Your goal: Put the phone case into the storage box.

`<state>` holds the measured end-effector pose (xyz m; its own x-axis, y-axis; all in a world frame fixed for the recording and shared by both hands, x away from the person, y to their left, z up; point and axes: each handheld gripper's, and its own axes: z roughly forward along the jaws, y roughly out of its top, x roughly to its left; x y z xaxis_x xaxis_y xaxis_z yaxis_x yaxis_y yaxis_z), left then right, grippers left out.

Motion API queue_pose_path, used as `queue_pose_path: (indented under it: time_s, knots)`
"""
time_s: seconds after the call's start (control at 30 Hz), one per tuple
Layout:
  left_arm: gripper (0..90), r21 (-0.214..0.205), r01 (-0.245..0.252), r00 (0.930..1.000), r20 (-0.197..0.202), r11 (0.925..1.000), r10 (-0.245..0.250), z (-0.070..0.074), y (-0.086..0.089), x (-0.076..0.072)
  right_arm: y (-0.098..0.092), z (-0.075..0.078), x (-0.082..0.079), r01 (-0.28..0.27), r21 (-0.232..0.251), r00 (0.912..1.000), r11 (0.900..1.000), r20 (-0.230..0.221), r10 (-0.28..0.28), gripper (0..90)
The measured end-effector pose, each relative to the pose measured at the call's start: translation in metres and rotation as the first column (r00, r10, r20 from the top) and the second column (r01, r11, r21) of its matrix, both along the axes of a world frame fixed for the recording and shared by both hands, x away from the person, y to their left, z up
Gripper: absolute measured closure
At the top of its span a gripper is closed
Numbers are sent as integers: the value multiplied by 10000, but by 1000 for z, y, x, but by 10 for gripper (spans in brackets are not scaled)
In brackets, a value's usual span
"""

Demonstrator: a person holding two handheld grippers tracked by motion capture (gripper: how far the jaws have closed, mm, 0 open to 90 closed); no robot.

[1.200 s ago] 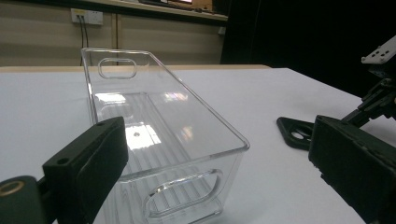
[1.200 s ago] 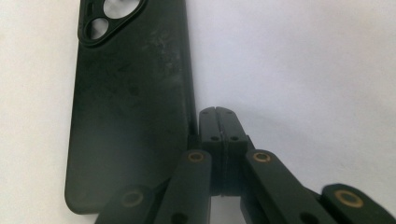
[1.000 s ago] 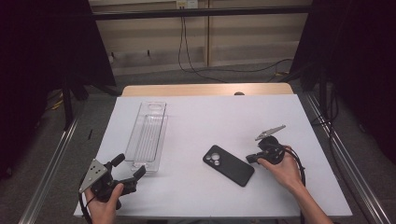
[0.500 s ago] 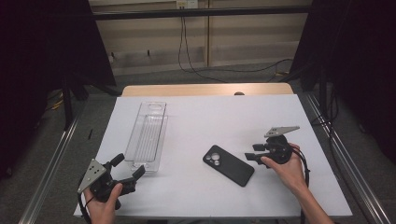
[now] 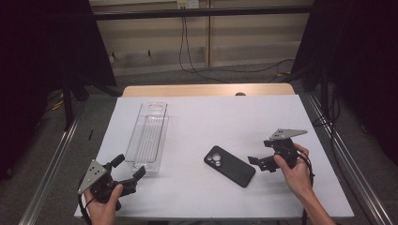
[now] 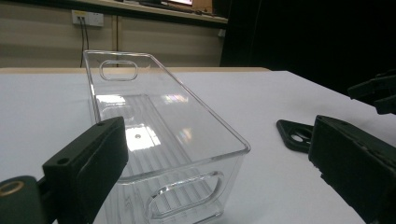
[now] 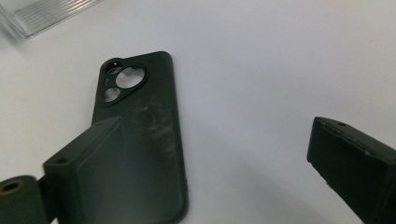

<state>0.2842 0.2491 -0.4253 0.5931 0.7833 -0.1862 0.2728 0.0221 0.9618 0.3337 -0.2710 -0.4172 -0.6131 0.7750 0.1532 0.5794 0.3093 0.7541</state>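
Approach step. Right gripper (image 5: 257, 161) hovers just right of the phone (image 5: 230, 166), which lies flat mid-table; its jaws have just been opening, nothing between them. Left gripper (image 5: 127, 167) waits open at the tray (image 5: 149, 136). Next: lower, straddle phone's edges, close.

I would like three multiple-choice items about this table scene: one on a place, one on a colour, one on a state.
1. Where does the phone case lie?
A. inside the clear bin
B. on the white table, between the clear bin and the right gripper
C. on the floor

2. What colour is the phone case?
A. black
B. red
C. white

3. How does the right gripper stand?
A. shut on the phone case
B. open, holding nothing
C. shut on the bin

Answers:
1 B, it rests flat on the table, right of the clear bin.
2 A, it is dark all over.
3 B, its fingers stand wide apart over the case.
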Motion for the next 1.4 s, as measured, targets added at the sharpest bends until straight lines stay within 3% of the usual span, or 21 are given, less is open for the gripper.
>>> queue_pose_path:
  time_s: [0.2, 0.5, 0.7, 0.77, 0.93, 1.03, 1.27, 1.4]
  knots:
    - [46, 21, -10, 10000, -15, 10000, 10, 0, 0, 0, 6, 0, -3, -360, 284, 9993, 9989, -110, 363, 64]
    - [46, 63, -7, 10000, -63, 10000, 8, 0, 0, 0, 20, 0, -1, -724, 209, 9967, 9972, -350, 731, 53]
    - [46, 9, -27, 10000, -77, 10000, 28, -1, -1, 1, 29, -2, 3, -953, 10, 9942, 9954, -494, 952, 50]
    - [46, 11, -33, 10000, -84, 10000, 33, -1, -1, 1, 32, -3, 4, -931, -79, 9953, 9956, -262, 929, 45]
    - [46, 110, 12, 10000, -80, 9999, -11, -1, 0, 1, 38, -1, 8, -890, -355, 9957, 9954, -298, 879, 39]
    - [46, 169, -3, 10000, -87, 9999, 5, -1, 0, 1, 45, 1, 10, -1203, -744, 9917, 9900, -546, 1164, 39]
    - [46, 199, 0, 10000, -72, 9998, 1, -1, 0, 1, 61, 2, 15, -1751, -614, 9776, 9826, -1296, 1661, 43]
    - [46, 184, -5, 10000, -89, 9998, 7, -1, 0, 2, 67, 4, 21, -1967, -847, 9721, 9768, -1464, 1831, 38]
